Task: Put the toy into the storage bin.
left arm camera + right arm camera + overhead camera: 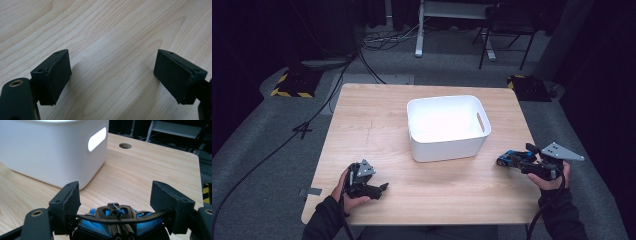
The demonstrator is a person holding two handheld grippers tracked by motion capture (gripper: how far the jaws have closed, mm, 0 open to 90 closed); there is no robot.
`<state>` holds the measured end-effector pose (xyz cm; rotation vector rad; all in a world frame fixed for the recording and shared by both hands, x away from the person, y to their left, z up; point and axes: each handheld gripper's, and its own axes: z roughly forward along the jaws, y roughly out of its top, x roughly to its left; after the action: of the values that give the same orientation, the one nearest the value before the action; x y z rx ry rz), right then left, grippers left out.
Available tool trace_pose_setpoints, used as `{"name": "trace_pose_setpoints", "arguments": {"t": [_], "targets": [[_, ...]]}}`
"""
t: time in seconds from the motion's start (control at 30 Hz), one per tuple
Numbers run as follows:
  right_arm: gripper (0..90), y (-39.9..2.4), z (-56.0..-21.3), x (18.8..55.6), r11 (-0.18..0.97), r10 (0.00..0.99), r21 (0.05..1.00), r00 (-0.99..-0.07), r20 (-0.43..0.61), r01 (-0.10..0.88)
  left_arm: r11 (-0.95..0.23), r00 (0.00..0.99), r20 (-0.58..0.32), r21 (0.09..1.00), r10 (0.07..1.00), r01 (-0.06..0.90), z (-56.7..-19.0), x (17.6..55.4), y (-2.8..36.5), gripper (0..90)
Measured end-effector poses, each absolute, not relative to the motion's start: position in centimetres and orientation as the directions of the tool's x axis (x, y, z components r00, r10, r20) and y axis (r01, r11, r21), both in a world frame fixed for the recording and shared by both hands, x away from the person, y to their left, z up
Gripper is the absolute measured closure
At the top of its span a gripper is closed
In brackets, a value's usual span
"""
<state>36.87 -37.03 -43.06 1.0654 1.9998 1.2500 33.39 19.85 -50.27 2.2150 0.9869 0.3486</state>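
Note:
My right gripper (515,159) is lifted just above the wooden table's (377,130) right edge and is shut on a blue and black toy-like object (506,159). In the right gripper view the object (95,223) sits low between the two black jaws, a black band stretched across it. A white plastic bin (447,147) with handle slots stands mid-table, to the left of that gripper; its side wall (50,152) is close ahead. At the table's front left, my left gripper (382,189) rests in a hand, its jaws wide open (112,75) over bare wood.
The tabletop (140,170) has a round cable hole (125,145) near its far corner. Beyond the table, cables (377,40), a white desk leg (419,30) and a dark chair (507,25) stand on the grey floor. Yellow-black striped weights (292,85) lie at the left.

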Motion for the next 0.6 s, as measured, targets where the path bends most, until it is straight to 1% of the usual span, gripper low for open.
{"name": "trace_pose_setpoints", "arguments": {"t": [0.2,0.27,0.6], "targets": [[24.6,-36.8,-41.8,37.0,0.241,0.845,0.918,-0.534,-0.038,0.316,-0.483,0.677,-0.028,0.679,0.735,0.553,-50.3,33.4,19.9,14.6],[24.6,-36.8,-41.4,37.1,0.224,0.847,0.921,-0.530,-0.022,0.319,-0.483,0.677,-0.029,0.679,0.735,0.553,-50.3,33.4,19.9,14.6],[24.6,-36.9,-38.7,37.2,0.224,0.849,0.929,-0.528,-0.037,0.295,-0.483,0.677,-0.030,0.678,0.736,0.555,-50.3,33.4,19.9,14.6]]}}
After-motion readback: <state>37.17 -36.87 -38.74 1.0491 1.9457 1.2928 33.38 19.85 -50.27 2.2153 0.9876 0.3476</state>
